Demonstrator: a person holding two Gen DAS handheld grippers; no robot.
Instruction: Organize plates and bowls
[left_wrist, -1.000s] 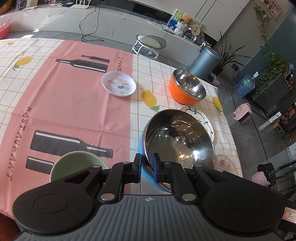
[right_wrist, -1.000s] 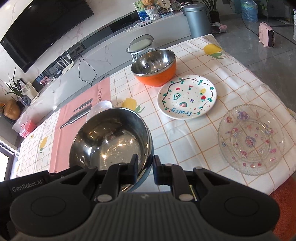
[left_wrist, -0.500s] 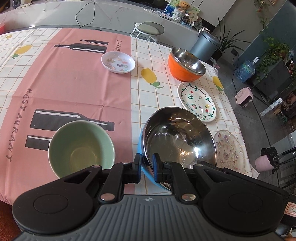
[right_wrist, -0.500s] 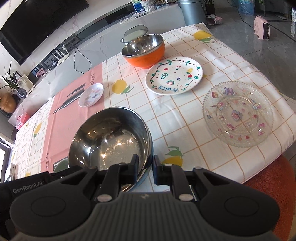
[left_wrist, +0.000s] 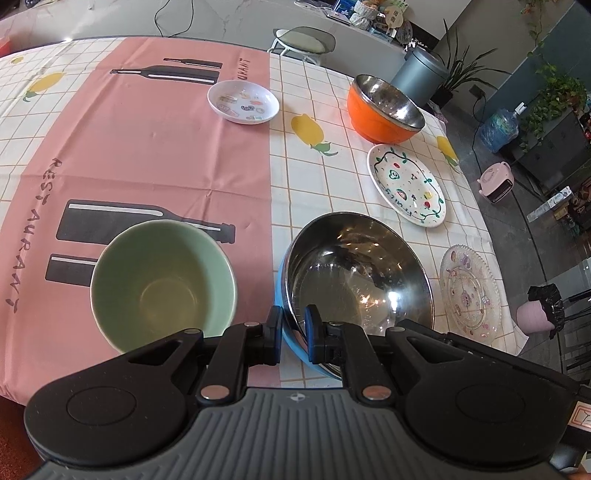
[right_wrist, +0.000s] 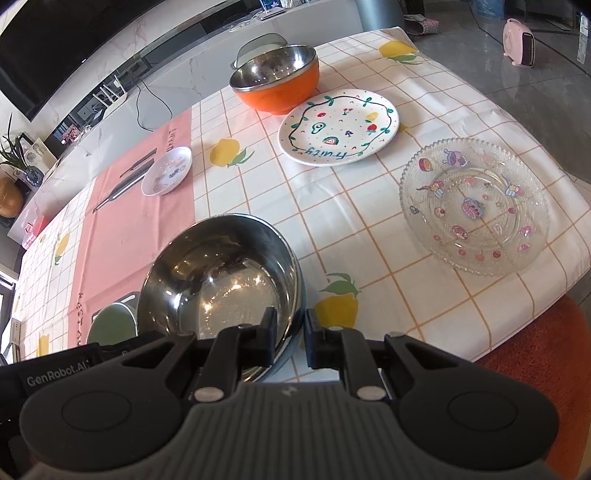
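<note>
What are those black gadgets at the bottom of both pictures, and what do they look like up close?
Each is a hand-held gripper, the left and the right built alike: two matt black fingers on jointed black links with silver pivot pins, two rounded black housings with circular recesses, and a ribbed grey body with a small round emblem. The casing at the right wrist view's left edge carries white "GenRobot.AI" lettering. No cables or sleeves show.

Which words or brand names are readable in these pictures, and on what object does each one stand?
"RESTAURANT": on the pink tablecloth panel, down its near edge.
"Fruity": painted on the white fruit plate.
"GenRobot.AI": on the left gripper's casing, seen from the right wrist.
Second print on the pink panel's far edge: only partly legible.
Shelf boxes: too small.
</note>
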